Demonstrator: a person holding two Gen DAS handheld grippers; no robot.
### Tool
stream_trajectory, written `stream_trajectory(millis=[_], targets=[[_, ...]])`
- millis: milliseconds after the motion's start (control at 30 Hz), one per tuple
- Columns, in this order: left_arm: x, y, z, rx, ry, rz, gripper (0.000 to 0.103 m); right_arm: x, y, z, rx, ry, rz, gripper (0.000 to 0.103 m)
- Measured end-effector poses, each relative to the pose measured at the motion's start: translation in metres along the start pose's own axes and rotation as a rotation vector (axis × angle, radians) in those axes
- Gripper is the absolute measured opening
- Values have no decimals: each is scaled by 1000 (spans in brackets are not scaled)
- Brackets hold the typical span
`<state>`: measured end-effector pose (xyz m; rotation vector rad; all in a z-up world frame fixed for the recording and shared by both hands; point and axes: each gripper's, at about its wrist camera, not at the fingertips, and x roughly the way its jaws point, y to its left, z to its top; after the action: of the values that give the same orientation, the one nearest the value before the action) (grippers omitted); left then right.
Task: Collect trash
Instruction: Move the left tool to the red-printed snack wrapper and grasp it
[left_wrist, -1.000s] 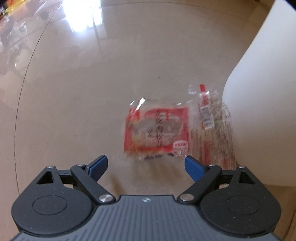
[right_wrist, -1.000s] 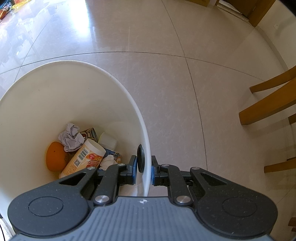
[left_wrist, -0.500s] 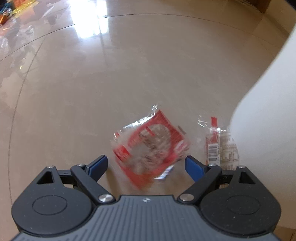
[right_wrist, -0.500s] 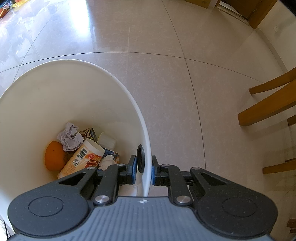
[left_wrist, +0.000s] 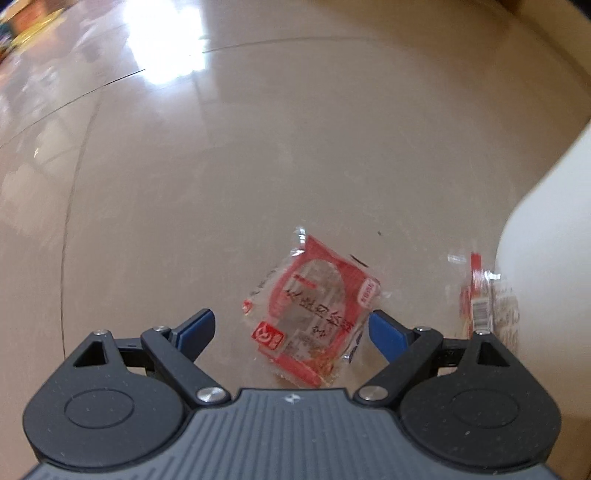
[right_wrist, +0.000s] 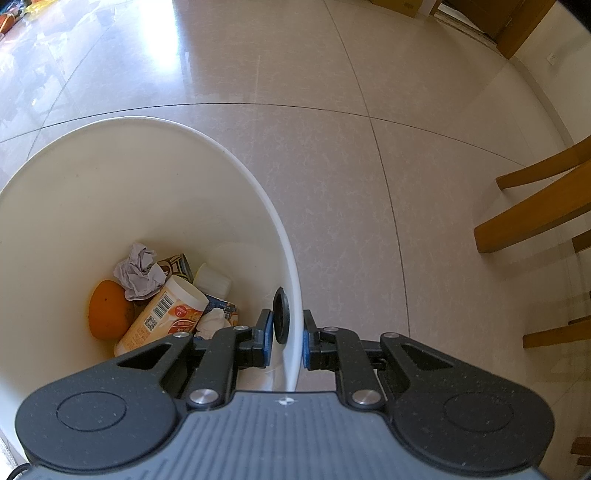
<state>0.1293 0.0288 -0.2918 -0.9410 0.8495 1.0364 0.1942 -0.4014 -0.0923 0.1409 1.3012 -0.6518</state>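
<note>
The left gripper (left_wrist: 290, 328) has its blue-tipped fingers (left_wrist: 384, 330) spread wide, nothing between them touching either pad. A red wrapper (left_wrist: 312, 314) lies on the floor (left_wrist: 258, 147) at lower centre of the left view, turned cornerwise, inside the gap and nearer the right-hand finger. A second wrapper (left_wrist: 480, 299), clear with red print and a barcode, lies at the right of the frame, against the foot of the white bin (left_wrist: 550, 266) whose wall fills the right edge.

The right gripper (right_wrist: 288, 341) is clamped on the bin (right_wrist: 207, 158) rim, one finger inside and one outside the wall, at lower centre of the right view. A black disc (right_wrist: 280, 319) sits on the inner wall just above the inside finger. At the bin's bottom, lower left of the frame, lie an orange (right_wrist: 109, 314), crumpled paper (right_wrist: 138, 271), a labelled bottle (right_wrist: 162, 317), a white cup (right_wrist: 212, 278) and a small carton (right_wrist: 177, 264). Wooden chair legs (right_wrist: 532, 218) stand at the right edge.
</note>
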Motion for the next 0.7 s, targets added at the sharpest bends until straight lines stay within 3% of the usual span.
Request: stream_trajectory(millis=[167,267,500,533,700], targets=[[17,-9,18,119,14,26,90,1,0,0,-3,0,-3,18],[23,-5,21,99,20,17,85,1,1,-1,-6,0,-5,18],[20,3,24,60,16,-14,51,2,1,-1,-2,2,-3,18],[15,3,12,59,26,-7,49,2,1,-1,-2,2,-4,18],[1,-2,24,28,73,8,48,2,0,0,5,6,2,18]])
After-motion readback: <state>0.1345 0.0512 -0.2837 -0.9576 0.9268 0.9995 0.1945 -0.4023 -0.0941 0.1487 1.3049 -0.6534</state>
